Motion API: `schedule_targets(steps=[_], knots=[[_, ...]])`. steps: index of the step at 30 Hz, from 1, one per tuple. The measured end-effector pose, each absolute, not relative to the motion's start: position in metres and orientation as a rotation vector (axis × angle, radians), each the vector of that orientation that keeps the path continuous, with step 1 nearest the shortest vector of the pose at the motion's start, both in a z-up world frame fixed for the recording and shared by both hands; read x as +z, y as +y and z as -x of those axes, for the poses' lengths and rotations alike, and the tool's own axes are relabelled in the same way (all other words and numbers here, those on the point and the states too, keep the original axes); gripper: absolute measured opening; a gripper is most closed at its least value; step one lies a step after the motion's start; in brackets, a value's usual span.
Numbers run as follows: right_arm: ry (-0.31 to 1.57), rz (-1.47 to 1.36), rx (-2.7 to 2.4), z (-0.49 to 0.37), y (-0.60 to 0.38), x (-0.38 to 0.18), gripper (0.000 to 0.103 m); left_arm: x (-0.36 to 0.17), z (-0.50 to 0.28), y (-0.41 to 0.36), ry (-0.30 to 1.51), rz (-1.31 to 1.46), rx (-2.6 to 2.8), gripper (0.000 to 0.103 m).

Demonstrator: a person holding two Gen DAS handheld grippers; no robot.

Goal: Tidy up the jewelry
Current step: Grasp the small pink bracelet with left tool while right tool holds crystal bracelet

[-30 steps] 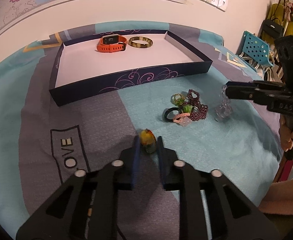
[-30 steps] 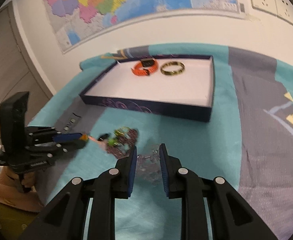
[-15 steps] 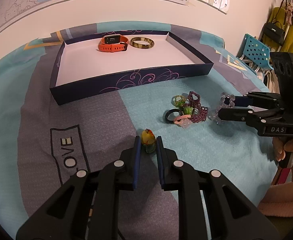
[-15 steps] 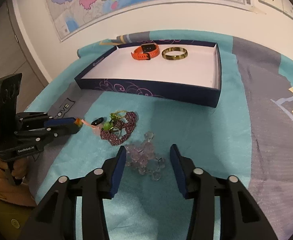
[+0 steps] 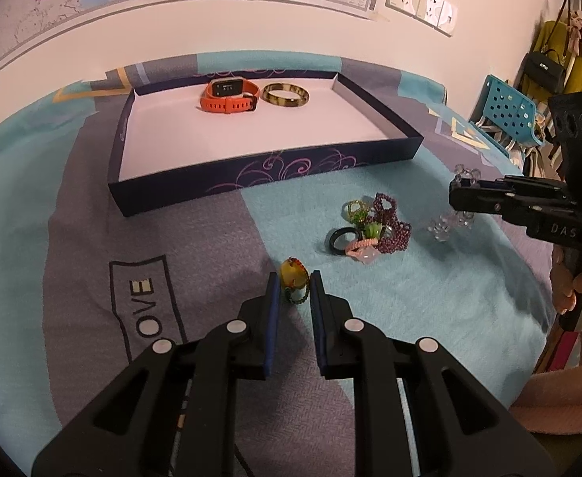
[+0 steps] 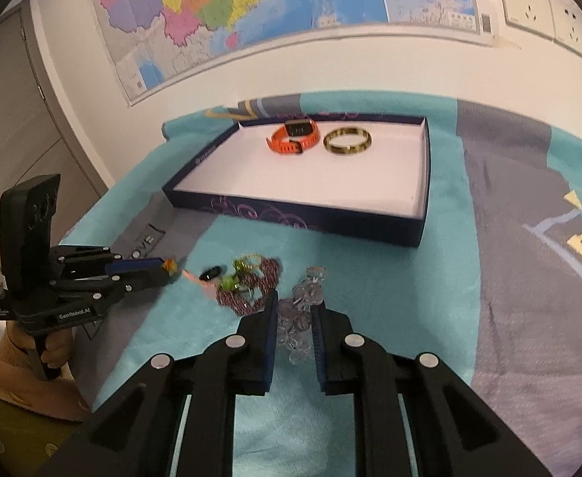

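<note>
a: what was the biggest thing there?

b: a teal and grey blanket [image 5: 410, 306] covered the whole surface, and on it lay a shallow dark blue tray [image 5: 275, 177] with a pale floor. an orange watch [image 5: 229, 95] and a gold bangle [image 5: 285, 96] sat side by side near the tray's far wall.

a: and the loose jewelry?

b: on the blanket in front of the tray, a small heap: a purple bead bracelet [image 5: 392, 222], a black ring [image 5: 340, 236], a pink piece [image 5: 360, 248] and some green bits, all touching.

a: the tongs?

b: the left gripper [image 5: 294, 292] was clenched on a yellow-orange ring [image 5: 292, 276], just short of the heap, its blue pads [image 5: 272, 302] pressed to either side. the right gripper [image 6: 294, 318] was closing on a clear crystal bracelet [image 6: 303, 310] that hung between its fingers; the beads are see-through and blurred, but it looked gripped, with part of the strand dangling free above the blanket just right of the heap.

a: the person?

b: only a hand [image 5: 581, 282] on the right handle and a pink sleeve [image 5: 561, 397].
</note>
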State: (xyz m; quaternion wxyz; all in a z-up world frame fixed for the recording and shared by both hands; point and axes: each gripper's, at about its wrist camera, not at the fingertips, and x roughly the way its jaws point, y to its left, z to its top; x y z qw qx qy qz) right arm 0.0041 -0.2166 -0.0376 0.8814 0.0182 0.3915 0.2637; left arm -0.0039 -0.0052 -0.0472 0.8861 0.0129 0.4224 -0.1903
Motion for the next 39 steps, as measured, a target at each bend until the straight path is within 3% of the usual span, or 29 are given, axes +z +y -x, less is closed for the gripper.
schedule_targets(steps=[14, 18, 21, 35, 39], knots=[[0.793, -0.046, 0.557, -0.011, -0.216, -0.029, 0.014, -0.046, 0.004, -0.008, 0.876, -0.058, -0.397, 0.017], [0.805, -0.049, 0.56, -0.012, -0.216, -0.033, 0.014, -0.041, 0.01, -0.016, 0.845, -0.084, -0.44, 0.032], [0.809, -0.051, 0.561, -0.012, -0.216, -0.035, 0.015, -0.036, 0.015, -0.026, 0.822, -0.106, -0.493, 0.033], [0.821, -0.071, 0.566, -0.013, -0.218, -0.041, 0.015, -0.057, -0.018, -0.049, 0.912, -0.048, -0.497, 0.031], [0.822, -0.073, 0.57, -0.013, -0.218, -0.041, 0.014, -0.058, -0.021, -0.044, 0.921, -0.006, -0.494, 0.021]])
